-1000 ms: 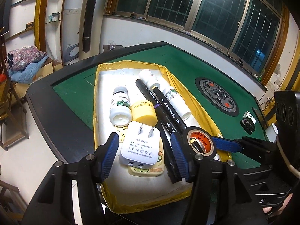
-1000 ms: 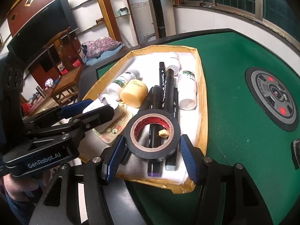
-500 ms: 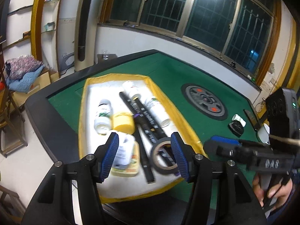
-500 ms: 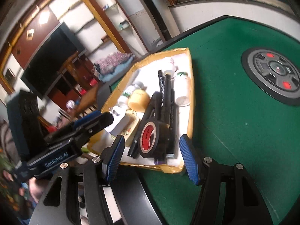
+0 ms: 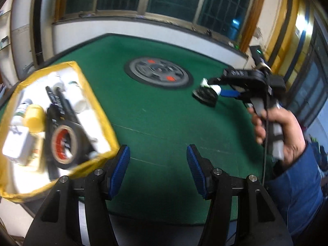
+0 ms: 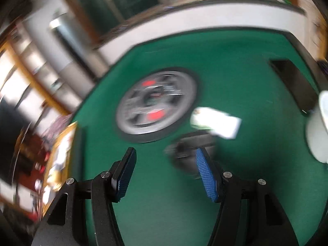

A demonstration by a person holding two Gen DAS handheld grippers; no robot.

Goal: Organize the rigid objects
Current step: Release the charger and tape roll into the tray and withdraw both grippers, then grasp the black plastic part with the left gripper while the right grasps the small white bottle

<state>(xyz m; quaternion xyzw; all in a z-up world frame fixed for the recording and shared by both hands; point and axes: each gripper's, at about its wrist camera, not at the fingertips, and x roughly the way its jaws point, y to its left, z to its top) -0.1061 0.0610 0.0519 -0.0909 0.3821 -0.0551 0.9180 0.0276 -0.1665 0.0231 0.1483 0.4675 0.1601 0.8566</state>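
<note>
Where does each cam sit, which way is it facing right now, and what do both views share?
Left wrist: sits behind the left gripper, looking down over the green table; yellow-rimmed tray with black tape roll at left, right gripper and the hand holding it at right.
Right wrist: sits behind the right gripper, facing the table centre; blurred; only its own open jaws show.
Shared: the round grey disc, the dark object with a white piece, the tray.
</note>
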